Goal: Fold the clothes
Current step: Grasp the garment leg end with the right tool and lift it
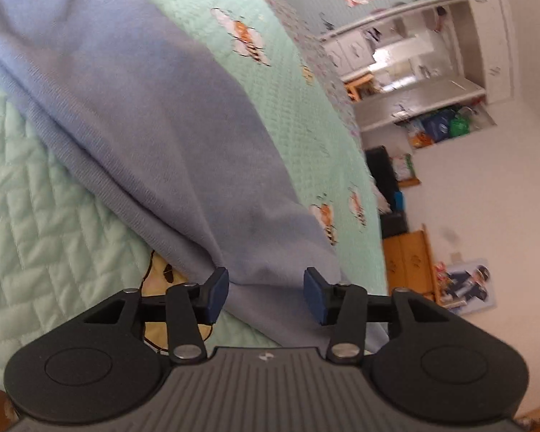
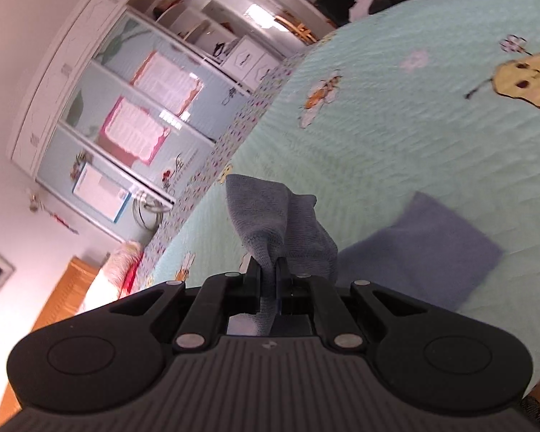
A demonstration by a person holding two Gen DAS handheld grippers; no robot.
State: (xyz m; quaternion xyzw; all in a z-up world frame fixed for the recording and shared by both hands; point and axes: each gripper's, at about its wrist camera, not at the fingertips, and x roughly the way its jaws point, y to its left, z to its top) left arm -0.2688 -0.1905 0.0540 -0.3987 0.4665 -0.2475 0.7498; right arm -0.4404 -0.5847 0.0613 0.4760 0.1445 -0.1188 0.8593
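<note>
- Gripping a bunched fold of blue cloth (image 2: 277,223), the right gripper (image 2: 269,270) is keeping its jaws pressed tight, the fabric rising ahead of them and trailing back between them.
- Lying to the right of those jaws, another blue piece (image 2: 428,248) is resting flat on the mint-green quilt (image 2: 396,144), blurred at its edges.
- Standing apart with nothing pinched, the left gripper (image 1: 266,295) is showing its blue pads (image 1: 217,293) on either side of a blue garment (image 1: 154,115).
- Spreading forward and leftward from those parted jaws, the garment is draping across the quilt's bee pattern (image 1: 248,37).
- Filling the background beyond both grippers, white shelving (image 2: 183,36) is appearing tilted.
</note>
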